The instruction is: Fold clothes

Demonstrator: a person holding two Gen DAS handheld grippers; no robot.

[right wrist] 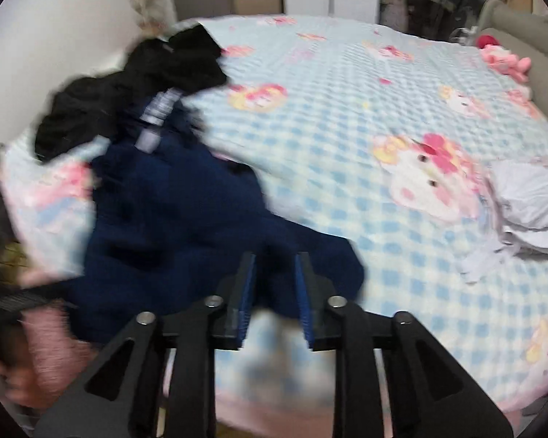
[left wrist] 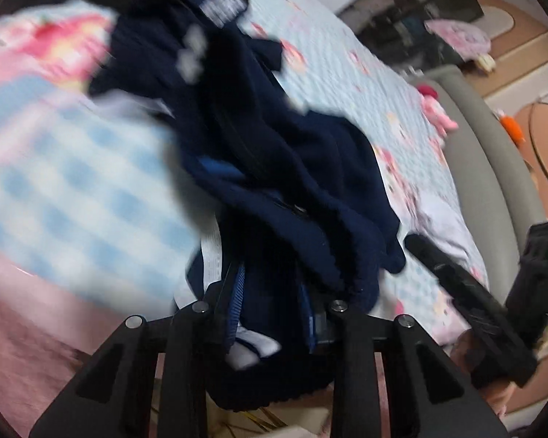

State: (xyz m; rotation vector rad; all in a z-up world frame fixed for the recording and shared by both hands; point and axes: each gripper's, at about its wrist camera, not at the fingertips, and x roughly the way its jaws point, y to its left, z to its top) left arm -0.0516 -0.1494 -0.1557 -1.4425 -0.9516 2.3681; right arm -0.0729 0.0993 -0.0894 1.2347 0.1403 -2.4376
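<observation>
in the left wrist view, our left gripper (left wrist: 270, 314) was closed on the bunched edge of the navy garment (left wrist: 274, 153), which trailed up and away from it over the bed (left wrist: 347, 65). in the right wrist view, our right gripper (right wrist: 274, 299) stood partly open, holding nothing, the garment's near corner between its fingers, its length running up-left.

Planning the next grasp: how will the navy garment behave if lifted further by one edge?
Probably floppy: the navy garment already sags in deep folds from the left gripper. Its ribbed knit looks thick, so likely weighty. It may drag along the bedsheet.
</observation>
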